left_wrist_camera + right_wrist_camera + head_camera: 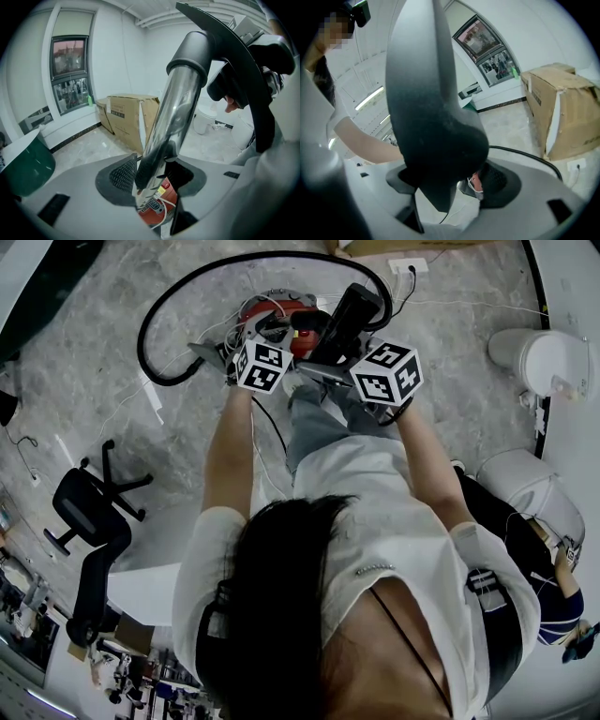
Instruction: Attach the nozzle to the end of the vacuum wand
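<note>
Clamped on the wand (173,117) with left gripper (152,174) fingers; spread slack around the nozzle (431,117), capping the wand's upper end, with right gripper (450,180) fingers. Perhaps only half-seated: liable to slip off and drop once unsupported.

Bright even indoor light, soft shadows, strong fisheye bending with dark corners, nearest parts out of focus

a broad black plastic nozzle (436,117) stands between the right tool's (451,183) parted jaws, a gap at its right; brown cardboard box (565,112) beyond.
</note>
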Motion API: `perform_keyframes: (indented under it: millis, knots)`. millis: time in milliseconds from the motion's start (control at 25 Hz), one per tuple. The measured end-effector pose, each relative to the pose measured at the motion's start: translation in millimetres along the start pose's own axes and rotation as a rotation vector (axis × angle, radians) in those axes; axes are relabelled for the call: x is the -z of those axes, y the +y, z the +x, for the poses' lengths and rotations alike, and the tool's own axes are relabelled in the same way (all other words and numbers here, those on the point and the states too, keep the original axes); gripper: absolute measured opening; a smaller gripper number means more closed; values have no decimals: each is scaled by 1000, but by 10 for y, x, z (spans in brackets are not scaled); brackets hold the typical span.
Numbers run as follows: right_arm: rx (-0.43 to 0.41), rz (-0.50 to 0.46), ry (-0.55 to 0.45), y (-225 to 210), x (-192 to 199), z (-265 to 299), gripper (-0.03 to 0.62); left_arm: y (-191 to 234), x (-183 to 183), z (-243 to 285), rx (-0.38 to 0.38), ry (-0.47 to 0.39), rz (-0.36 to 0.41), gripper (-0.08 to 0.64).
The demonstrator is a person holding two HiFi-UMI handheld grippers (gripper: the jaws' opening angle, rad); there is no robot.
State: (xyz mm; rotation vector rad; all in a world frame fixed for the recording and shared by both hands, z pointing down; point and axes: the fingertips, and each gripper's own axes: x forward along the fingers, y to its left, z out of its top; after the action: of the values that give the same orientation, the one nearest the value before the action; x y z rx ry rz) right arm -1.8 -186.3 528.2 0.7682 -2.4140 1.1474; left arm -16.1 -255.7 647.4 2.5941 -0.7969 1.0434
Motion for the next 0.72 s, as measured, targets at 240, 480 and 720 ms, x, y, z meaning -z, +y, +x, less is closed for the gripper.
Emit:
perform_keyframes:
  millis: [240, 480, 720]
  knots:
    - [15, 33, -41, -58, -14, -109, 365, -24, -15, -14, -28, -9, -10, 177]
    - [-1, 32, -82, -43, -81, -173, 385, 13, -51, -104, -48, -36, -29, 235]
    - [-9, 29, -145, -61, -206, -399, 400, -18, -64, -337, -72, -67, -52, 279]
